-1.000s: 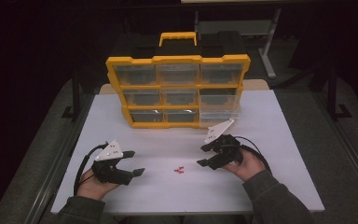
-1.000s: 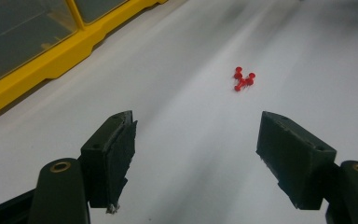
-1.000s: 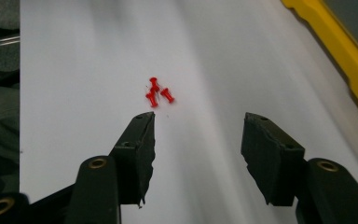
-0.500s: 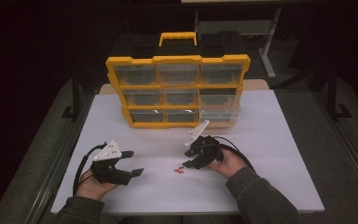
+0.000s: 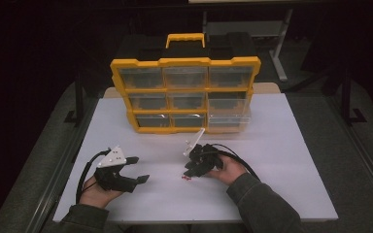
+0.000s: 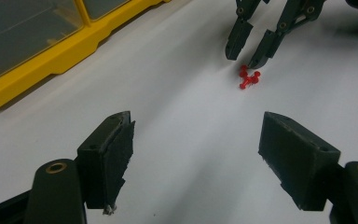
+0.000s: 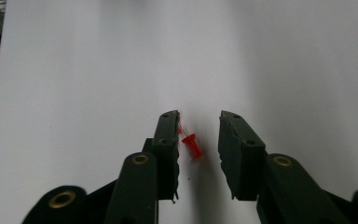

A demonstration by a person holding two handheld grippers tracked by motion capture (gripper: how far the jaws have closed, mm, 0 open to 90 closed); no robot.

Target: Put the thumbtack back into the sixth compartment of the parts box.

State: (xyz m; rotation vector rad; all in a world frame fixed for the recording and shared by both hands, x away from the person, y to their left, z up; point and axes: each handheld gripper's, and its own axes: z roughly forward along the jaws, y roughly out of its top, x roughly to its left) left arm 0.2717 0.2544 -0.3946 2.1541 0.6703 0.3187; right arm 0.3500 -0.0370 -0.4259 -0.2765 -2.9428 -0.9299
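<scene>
The right claw [image 5: 190, 173] is down over the red push pins [image 5: 186, 178], which lie loose on the white bench [image 5: 281, 160] in front of the yellow organiser box [image 5: 184, 94]. Its jaws have just been closing, and in the right gripper view one pin [image 7: 192, 145] sits between them, close against one jaw and clear of the other. So the pads are narrowed around it but not yet pinching.

From the left gripper view the pins [image 6: 248, 78] show as a small cluster right beside the right claw's tips [image 6: 248, 52], so the trick here is to take one and not drag its neighbours along. Best, I'd say, is to keep the tips low against the bench and finish the squeeze slowly, since a pin this small will likely roll or flick away if one pad shoves it first. Centring the plastic head between the pads looks wiser than catching the thin metal point, which could slip out.

The left claw [image 5: 132, 169] hovers near the front left of the bench, jaws spread wide with nothing in them [image 6: 196, 154], well apart from the pins. Keeping it parked there leaves the right hand room.

A clean lift straight up should follow only once both pads press on the head.
</scene>
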